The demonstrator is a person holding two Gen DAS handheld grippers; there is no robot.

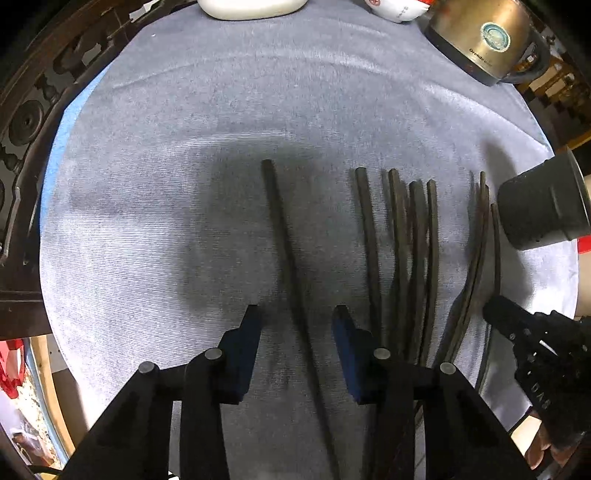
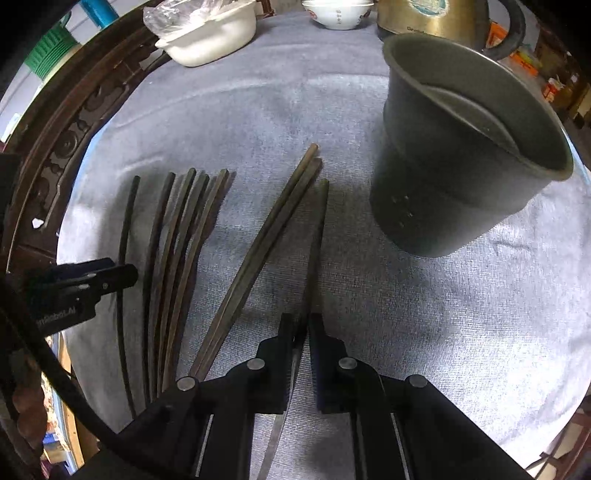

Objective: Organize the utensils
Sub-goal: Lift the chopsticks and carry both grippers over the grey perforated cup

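Observation:
Several dark chopsticks lie on a grey cloth (image 1: 258, 92). In the left wrist view one lone chopstick (image 1: 284, 236) runs between my left gripper's (image 1: 297, 314) open jaws, above the cloth. A bunch of chopsticks (image 1: 410, 251) lies to its right. In the right wrist view my right gripper (image 2: 303, 323) is shut on a single chopstick (image 2: 319, 236), with a pair of chopsticks (image 2: 269, 229) to its left. A dark grey holder cup (image 2: 454, 162) stands upright ahead to the right; it also shows in the left wrist view (image 1: 543, 203).
A white dish (image 2: 210, 37), a small bowl (image 2: 338, 14) and a brass-coloured kettle (image 1: 484, 40) stand at the table's far edge. A carved dark wooden rim (image 2: 74, 122) borders the left side. The left gripper body (image 2: 74, 288) shows at the left of the right wrist view.

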